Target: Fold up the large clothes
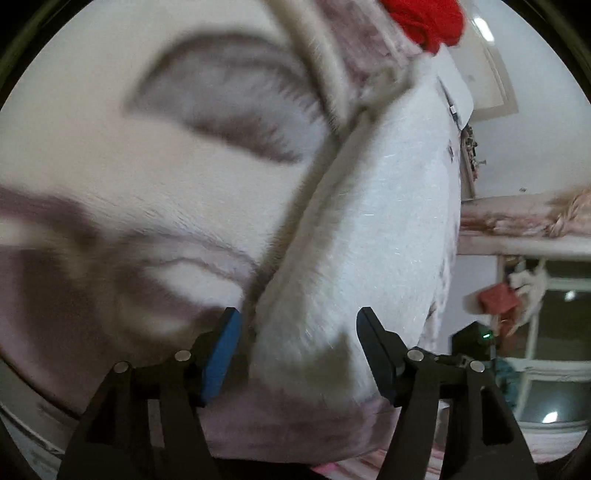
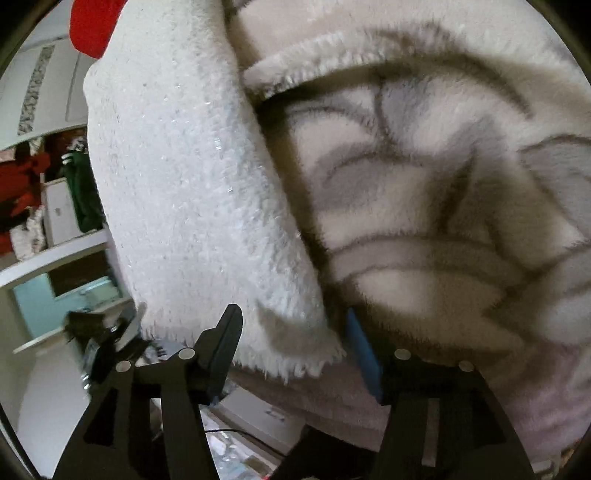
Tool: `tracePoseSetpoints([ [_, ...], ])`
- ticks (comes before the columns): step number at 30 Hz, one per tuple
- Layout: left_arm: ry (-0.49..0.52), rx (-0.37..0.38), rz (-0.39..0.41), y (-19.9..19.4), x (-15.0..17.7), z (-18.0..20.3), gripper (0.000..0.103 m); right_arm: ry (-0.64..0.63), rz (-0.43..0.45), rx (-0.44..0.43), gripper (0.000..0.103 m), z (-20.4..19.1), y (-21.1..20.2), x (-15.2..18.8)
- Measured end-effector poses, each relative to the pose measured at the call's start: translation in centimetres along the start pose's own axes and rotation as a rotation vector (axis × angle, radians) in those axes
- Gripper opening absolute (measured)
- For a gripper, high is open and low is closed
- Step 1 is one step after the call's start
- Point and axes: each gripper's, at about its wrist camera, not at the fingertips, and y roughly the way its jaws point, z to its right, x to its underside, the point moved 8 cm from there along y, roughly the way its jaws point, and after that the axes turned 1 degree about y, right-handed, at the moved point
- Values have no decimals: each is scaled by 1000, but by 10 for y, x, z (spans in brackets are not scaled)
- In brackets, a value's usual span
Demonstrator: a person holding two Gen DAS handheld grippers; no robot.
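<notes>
Left gripper (image 1: 299, 345) spread wide, gripping nothing, white fluffy garment (image 1: 369, 221) between its fingers. Right gripper (image 2: 291, 339) likewise spread, the garment's (image 2: 192, 177) frayed end between its fingers. Beside the garment, a cream blanket (image 2: 424, 206) with grey leaf print. Beyond the garment's far end, a red cloth (image 1: 424, 18).

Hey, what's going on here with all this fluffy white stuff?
A person is folding clothes with two hand-held grippers. The left hand-held gripper and the right hand-held gripper each stand open around an end of a folded white fuzzy garment. It lies against a cream blanket with a grey leaf pattern, and something red sits at its far end.
</notes>
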Motion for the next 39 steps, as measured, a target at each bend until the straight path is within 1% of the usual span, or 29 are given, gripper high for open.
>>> tracePoseSetpoints([
  [1,-2,6,-16,7,-2,-1,63,19,-12,-44,61,4,5,-3],
  [2,16,-16,-28,17,-3,-2,63,27,-16,-74,61,6,10,-3],
  [4,85,-76,-31,31,-7,6,64,33,-18,-121,63,7,20,-9],
  [6,137,-123,-28,34,-5,15,66,45,-10,-172,63,4,23,-14],
  [7,158,-145,-25,33,-3,16,66,41,-10,-181,63,2,25,-12],
  [9,170,-164,-14,32,0,18,66,31,-17,-191,63,-4,39,-16],
  [11,165,-173,-7,33,2,19,66,41,-18,-196,63,-10,45,-10],
  [12,163,-180,-5,34,3,21,66,50,-19,-202,63,-15,56,-18],
  [14,166,-196,-1,35,4,22,66,54,-21,-202,63,-14,58,-15],
  [15,167,-200,0,37,6,26,66,54,-22,-203,63,-16,65,-16],
  [16,166,-202,2,36,7,26,66,52,-24,-204,63,-10,65,-21],
  [18,165,-204,2,37,7,25,66,53,-28,-203,63,-9,66,-21],
  [19,166,-206,2,37,7,25,66,52,-30,-201,63,-2,76,-26],
  [29,163,-205,4,34,4,24,66,52,-59,-191,63,-9,82,-21],
  [33,139,-194,8,32,2,22,67,64,-58,-229,63,-17,81,-20],
  [34,132,-193,15,31,1,21,67,56,-55,-234,60,-21,83,-20],
  [35,129,-191,29,29,0,22,65,52,-47,-235,54,-24,85,-20],
  [36,133,-192,42,26,0,24,48,63,-40,-262,32,-26,87,-21],
  [37,139,-194,44,24,1,27,42,77,-34,-293,21,-29,86,-21],
  [39,145,-202,52,19,2,30,30,64,-5,-282,18,-33,82,-17],
])
